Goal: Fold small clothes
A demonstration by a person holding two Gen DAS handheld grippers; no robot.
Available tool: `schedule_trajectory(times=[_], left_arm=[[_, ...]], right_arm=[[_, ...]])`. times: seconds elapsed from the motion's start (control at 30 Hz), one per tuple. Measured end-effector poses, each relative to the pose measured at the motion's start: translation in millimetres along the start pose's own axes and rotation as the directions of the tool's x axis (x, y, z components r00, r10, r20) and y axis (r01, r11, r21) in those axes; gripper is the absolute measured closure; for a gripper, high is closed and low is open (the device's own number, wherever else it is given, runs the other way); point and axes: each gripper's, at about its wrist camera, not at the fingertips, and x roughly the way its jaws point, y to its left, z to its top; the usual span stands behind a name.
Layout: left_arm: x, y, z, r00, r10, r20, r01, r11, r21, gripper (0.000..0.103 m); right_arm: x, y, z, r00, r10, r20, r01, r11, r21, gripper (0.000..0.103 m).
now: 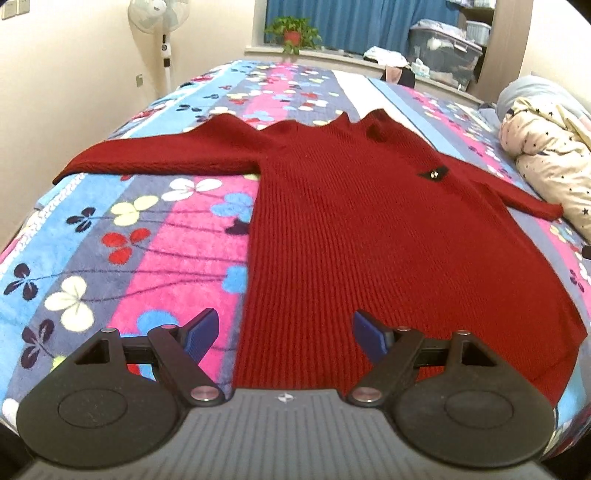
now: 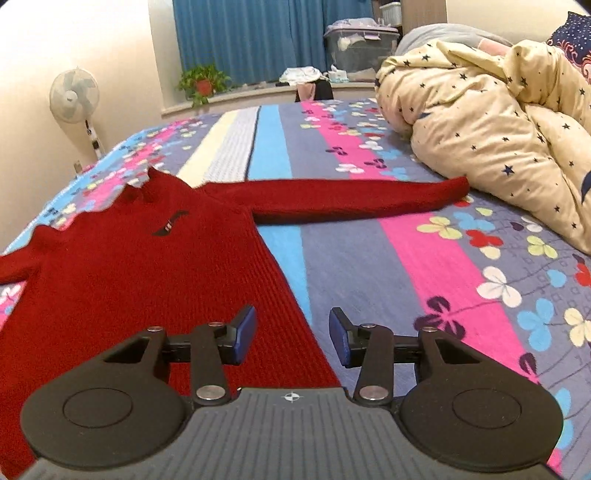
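A red knitted sweater (image 1: pixel 369 229) lies flat and face up on the bed (image 1: pixel 147 236), which is covered by a striped, flower-printed blanket. Both sleeves are spread out sideways from the sweater's body: the left sleeve (image 1: pixel 159 155) stretches toward the bed's edge, and the right sleeve (image 2: pixel 351 197) reaches toward a cream quilt (image 2: pixel 498 140) with dark stars, its cuff just beside the quilt. A small dark patch (image 1: pixel 432 174) sits on the sweater's chest, below the collar (image 1: pixel 360 123).

The left tool (image 1: pixel 284 336) hangs over the sweater's hem near its left side edge, its 2 blue pads spread wide and gripping nothing. The right tool (image 2: pixel 291 339) hangs over the sweater's right side edge near the hem, also spread wide with nothing between the pads; its left pad is above the knit, its right pad above the blanket.

Beyond the sweater's collar, past the bed, stand a white fan (image 1: pixel 162 22), a potted plant (image 1: pixel 293 33) on a sill, and blue curtains (image 1: pixel 362 22).
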Motion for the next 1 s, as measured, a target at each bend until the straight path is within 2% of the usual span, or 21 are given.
schedule_trajectory(times=[0.13,0.27,0.37,0.47,0.57,0.7,0.83,1.0], left_arm=[[-4.1,-4.3,2.8,0.999,-0.035,0.036,0.034,0.999,0.017,0.016],[-11.6,-12.9,6.7,0.993,-0.020,0.115,0.011,0.997,0.079,0.016],[-20.2,-18.1,14.6,0.981,-0.007,0.192,-0.014,0.994,0.110,0.016],[-30.5,-21.9,28.5,0.964,-0.031,0.265,-0.006,0.990,0.140,0.016],[-30.4,-25.5,48.6,0.953,-0.052,0.298,0.000,0.985,0.172,0.016],[-11.2,-25.1,83.0,0.954,-0.056,0.296,-0.002,0.981,0.192,0.016],[25.0,-20.2,119.1,0.966,-0.056,0.251,0.005,0.980,0.200,0.016],[75.6,-5.4,134.5,0.975,-0.037,0.219,-0.008,0.980,0.201,0.016]], right_arm=[[0.6,21.6,5.6,1.000,-0.018,0.016,0.019,0.997,-0.069,0.054],[0.5,36.9,14.2,0.999,0.022,0.035,-0.020,0.998,-0.054,0.052],[4.4,42.9,17.6,0.998,0.031,0.049,-0.030,0.999,-0.015,0.051],[10.8,44.8,20.1,0.998,0.032,0.046,-0.034,0.999,0.029,0.051],[15.1,46.8,23.0,0.998,0.038,0.050,-0.040,0.998,0.050,0.051],[22.4,46.5,25.3,0.999,0.036,0.033,-0.038,0.997,0.072,0.051],[26.9,48.0,25.9,0.999,0.041,0.018,-0.042,0.997,0.070,0.051],[33.0,55.3,25.9,1.000,0.019,0.002,-0.019,0.999,0.026,0.051]])
